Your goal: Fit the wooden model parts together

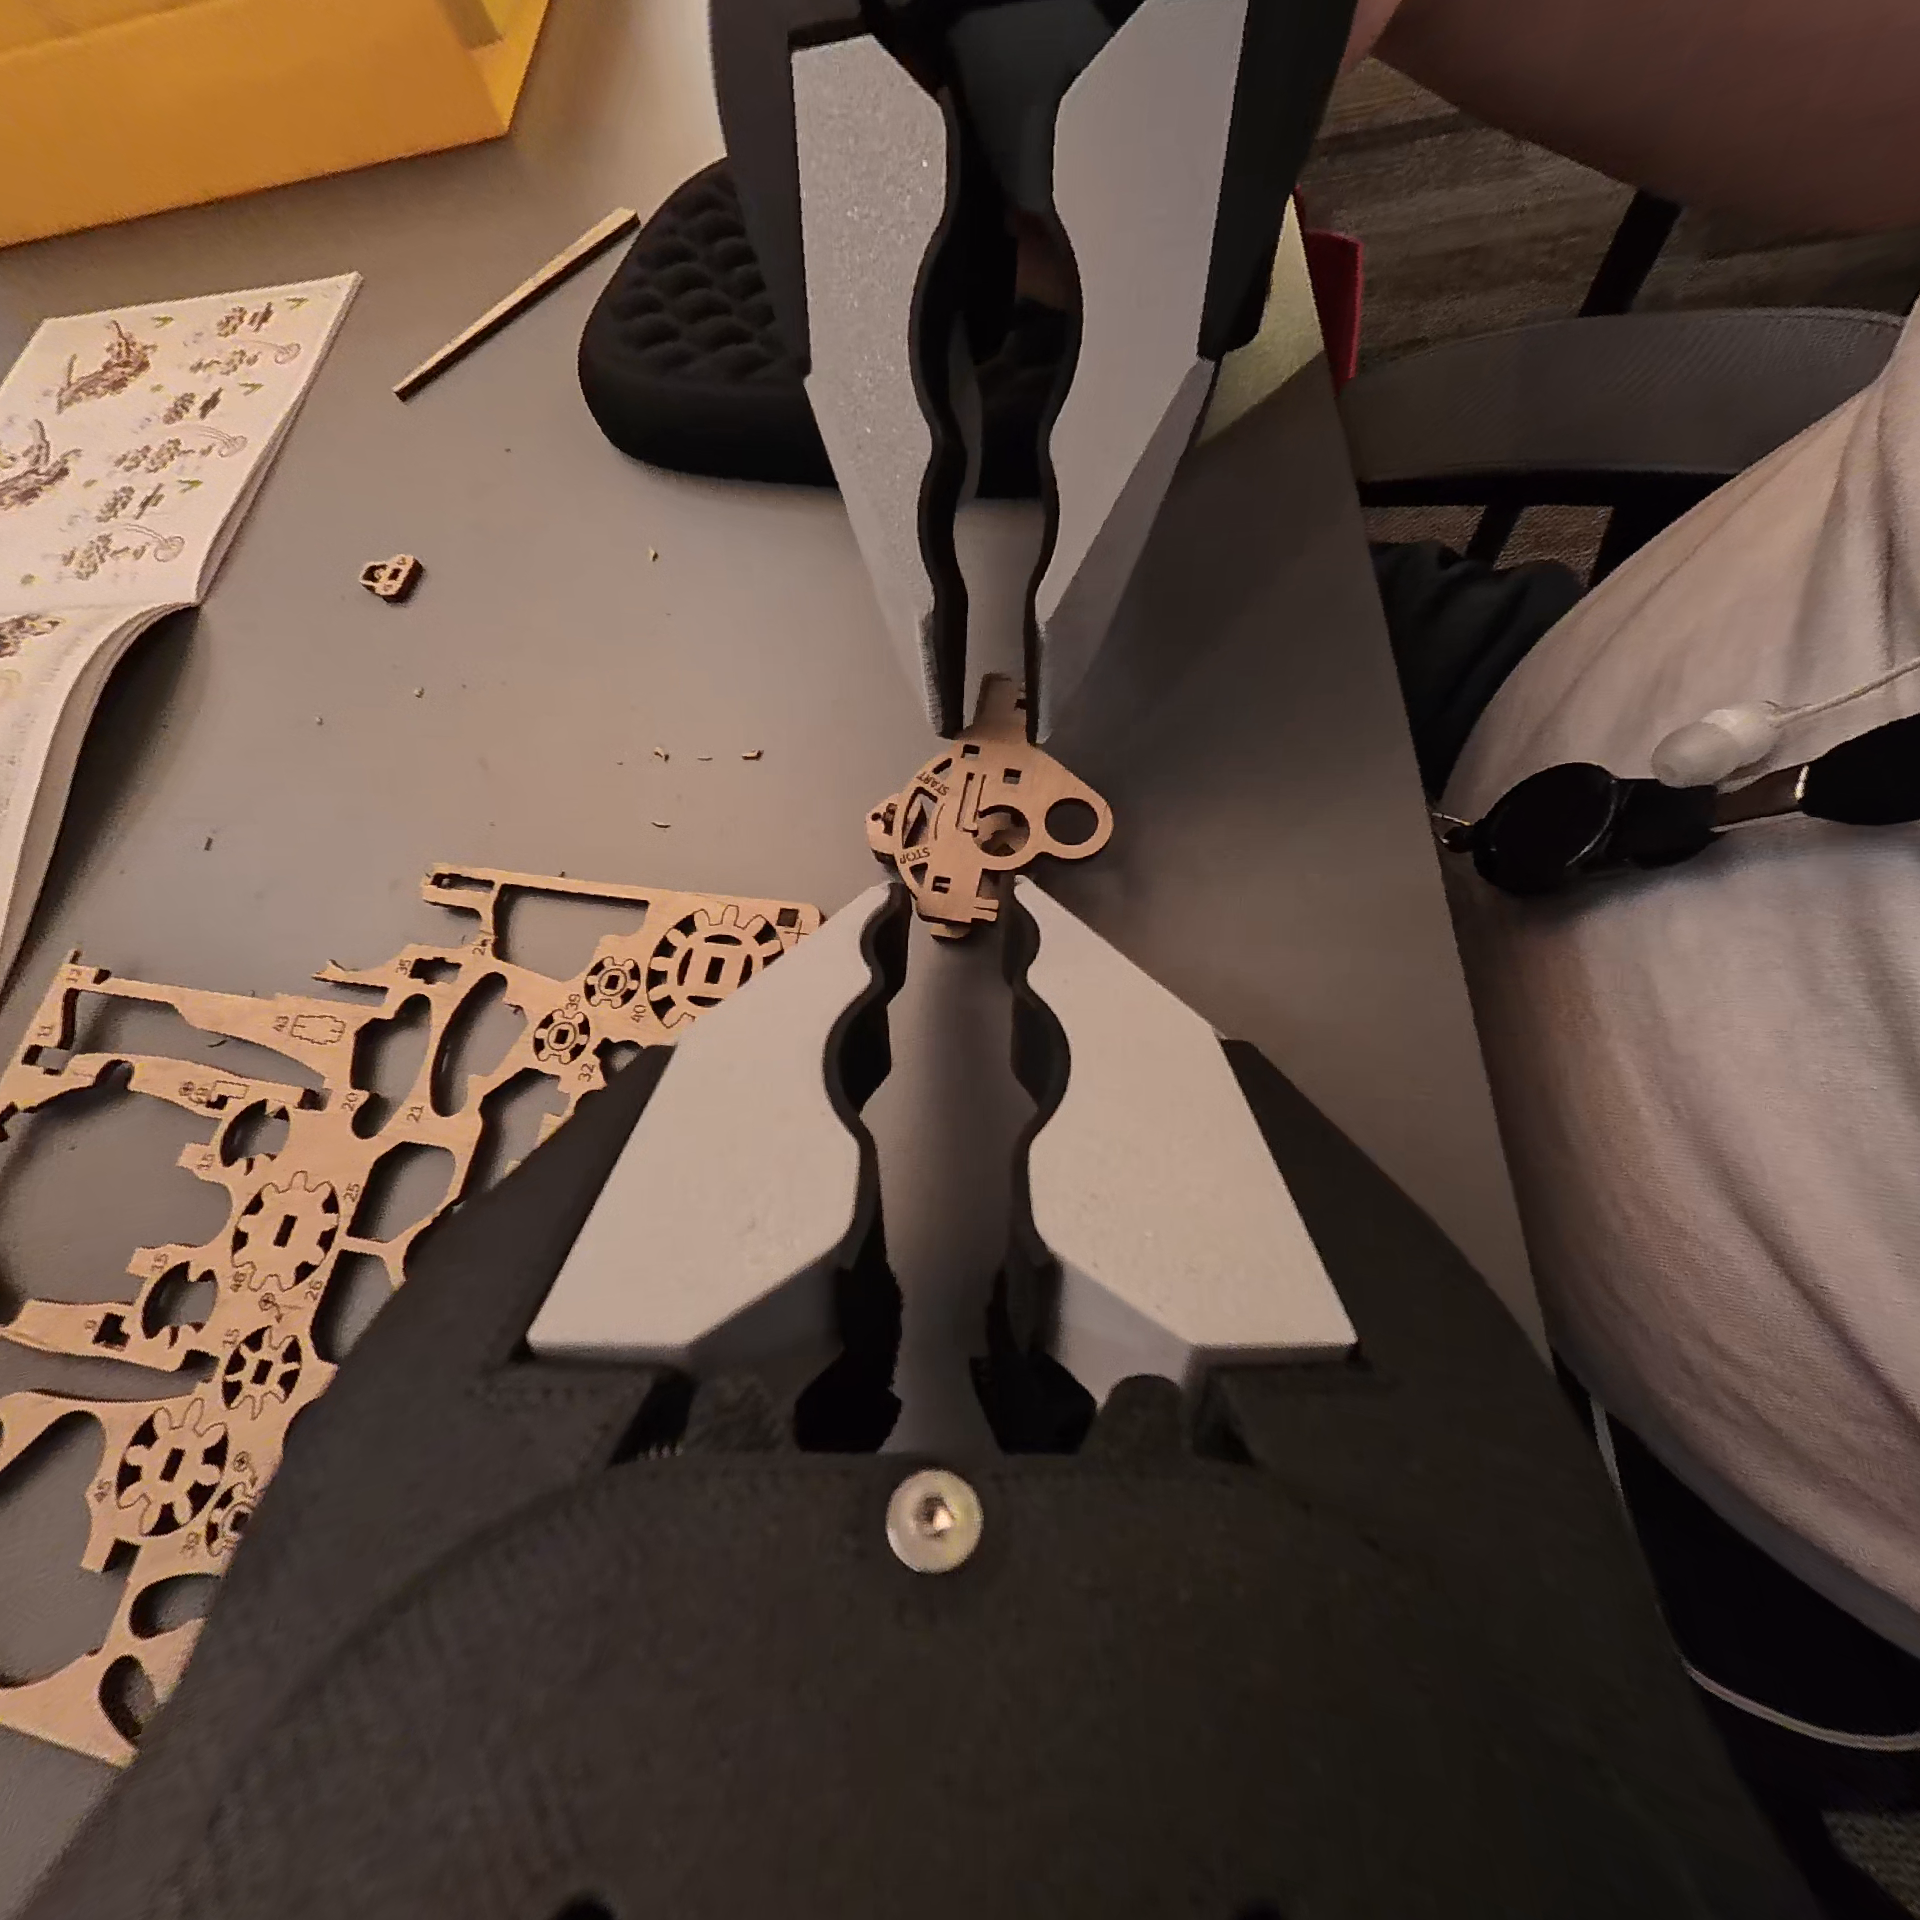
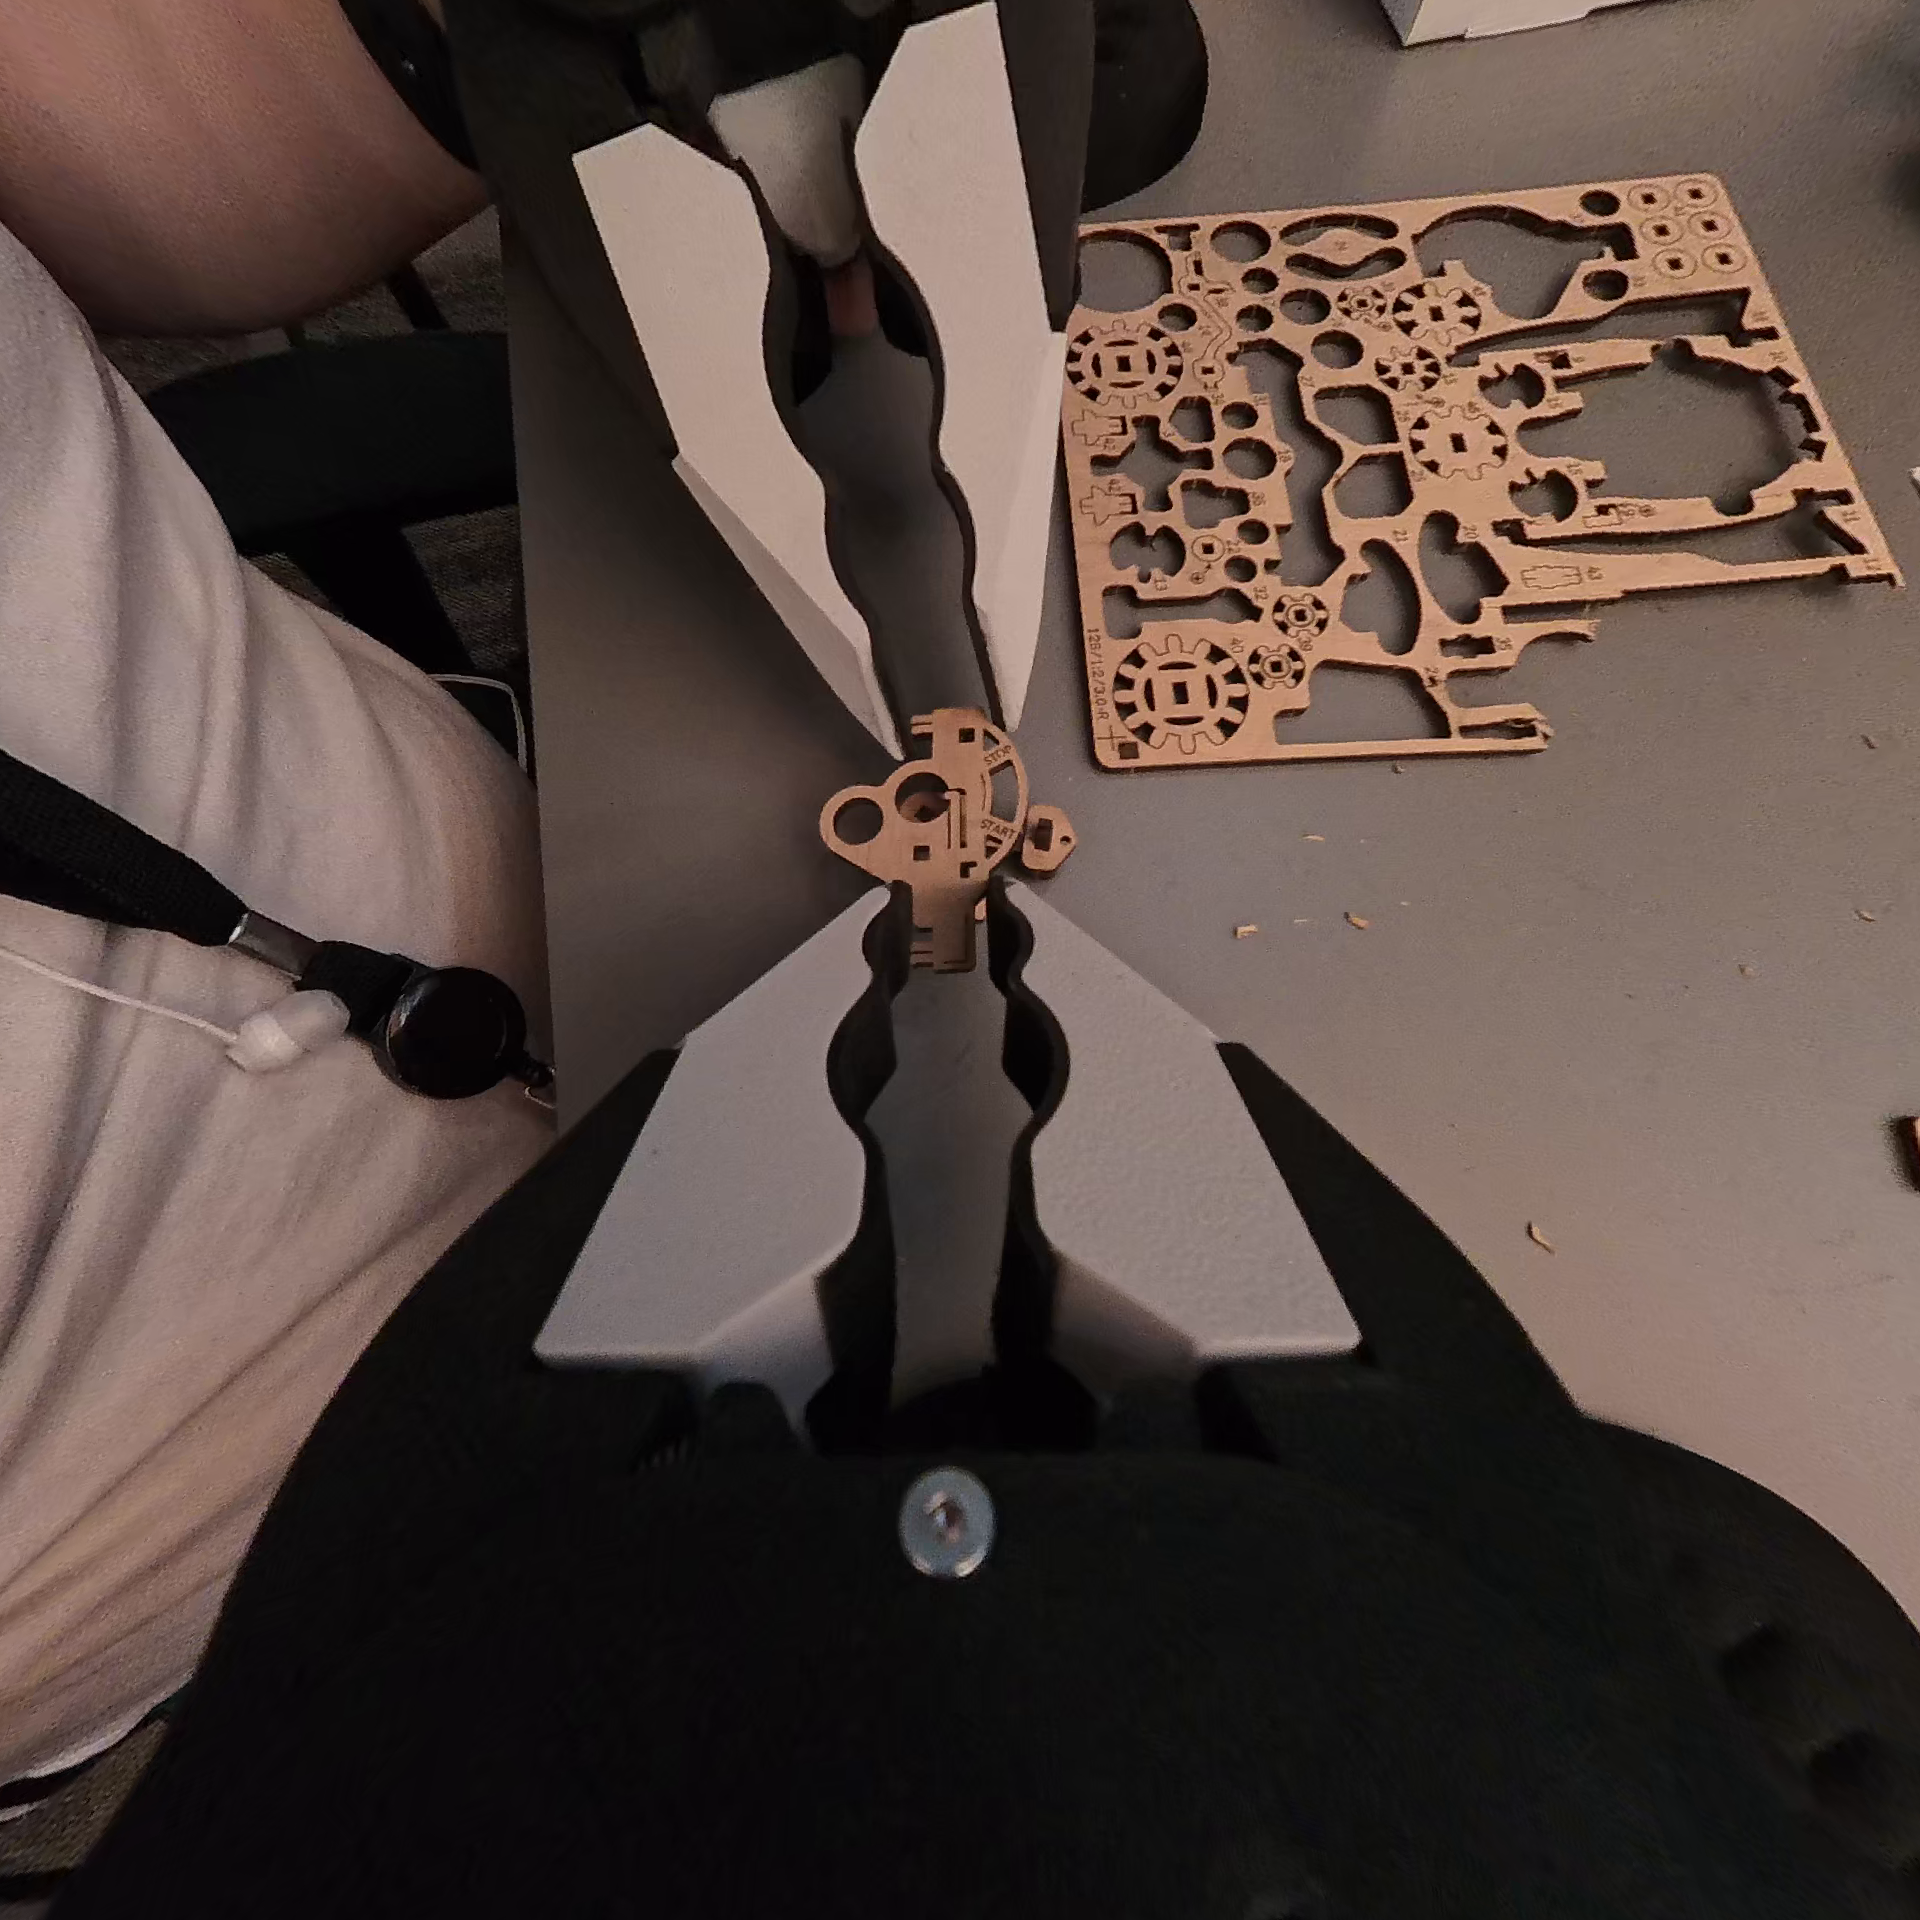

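Observation:
A flat wooden model part (image 1: 1029, 781) with cut-out holes and a ring lug is held in the air just above the grey table (image 1: 623, 644), between two grippers that face each other. My left gripper (image 1: 954, 906) is shut on its near tab. My right gripper (image 1: 994, 709) comes in from the top and is shut on the far tab. A small wooden piece (image 1: 886, 826) sits against the part's left side. In the right wrist view the same part (image 2: 896, 831) is held by my right gripper (image 2: 940, 920) from below and my left gripper (image 2: 951, 727) from above, with the small piece (image 2: 1051, 836) on its right.
A laser-cut wooden sheet (image 1: 260, 1195) (image 2: 1455, 468) lies flat on the table. An open instruction booklet (image 1: 135, 447), a yellow box (image 1: 239, 94), a thin wooden strip (image 1: 520, 301), a small loose wooden piece (image 1: 392, 575) and a black mesh cushion (image 1: 696, 343) are nearby. A person in a white shirt (image 1: 1714, 1039) sits at the table edge.

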`<state>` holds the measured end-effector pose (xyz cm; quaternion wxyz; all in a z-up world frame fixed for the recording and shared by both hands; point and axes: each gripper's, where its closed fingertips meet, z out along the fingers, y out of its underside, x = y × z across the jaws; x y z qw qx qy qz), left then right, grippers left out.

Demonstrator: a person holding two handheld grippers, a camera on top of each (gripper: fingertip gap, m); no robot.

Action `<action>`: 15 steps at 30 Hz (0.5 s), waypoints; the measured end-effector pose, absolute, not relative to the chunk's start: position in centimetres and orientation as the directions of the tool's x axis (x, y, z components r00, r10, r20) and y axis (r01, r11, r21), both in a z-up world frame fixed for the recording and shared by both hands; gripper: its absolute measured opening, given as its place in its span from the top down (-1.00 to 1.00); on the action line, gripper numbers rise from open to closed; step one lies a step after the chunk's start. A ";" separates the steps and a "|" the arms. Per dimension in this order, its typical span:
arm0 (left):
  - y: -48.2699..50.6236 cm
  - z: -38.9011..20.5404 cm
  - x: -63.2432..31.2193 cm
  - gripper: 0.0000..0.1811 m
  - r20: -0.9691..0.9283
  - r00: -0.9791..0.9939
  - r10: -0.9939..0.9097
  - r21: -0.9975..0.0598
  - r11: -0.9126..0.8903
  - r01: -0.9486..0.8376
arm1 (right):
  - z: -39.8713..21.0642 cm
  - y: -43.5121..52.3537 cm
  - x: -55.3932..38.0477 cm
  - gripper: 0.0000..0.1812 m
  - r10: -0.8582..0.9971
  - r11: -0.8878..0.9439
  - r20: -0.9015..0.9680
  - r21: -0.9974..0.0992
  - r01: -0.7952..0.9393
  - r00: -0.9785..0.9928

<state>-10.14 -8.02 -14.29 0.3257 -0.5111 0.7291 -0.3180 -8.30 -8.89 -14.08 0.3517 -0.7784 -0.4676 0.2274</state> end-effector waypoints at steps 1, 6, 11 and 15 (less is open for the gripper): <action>-8.0 -14.3 -10.1 0.83 -0.148 -0.264 -0.953 -0.798 0.273 -0.538 | -14.1 -8.9 -8.3 0.86 0.888 -0.315 -0.024 -0.760 0.568 0.460; -7.9 -14.3 -10.1 0.83 -0.136 -0.261 -0.956 -0.800 0.261 -0.540 | -14.1 -8.8 -8.3 0.86 0.889 -0.307 -0.013 -0.759 0.574 0.458; -7.9 -14.3 -10.1 0.83 -0.131 -0.261 -0.956 -0.801 0.257 -0.541 | -14.0 -8.8 -8.3 0.85 0.894 -0.283 0.012 -0.760 0.585 0.448; -8.0 -14.3 -10.1 0.84 -0.125 -0.268 -0.955 -0.799 0.257 -0.543 | -14.0 -9.0 -8.4 0.85 0.905 -0.217 0.081 -0.757 0.616 0.418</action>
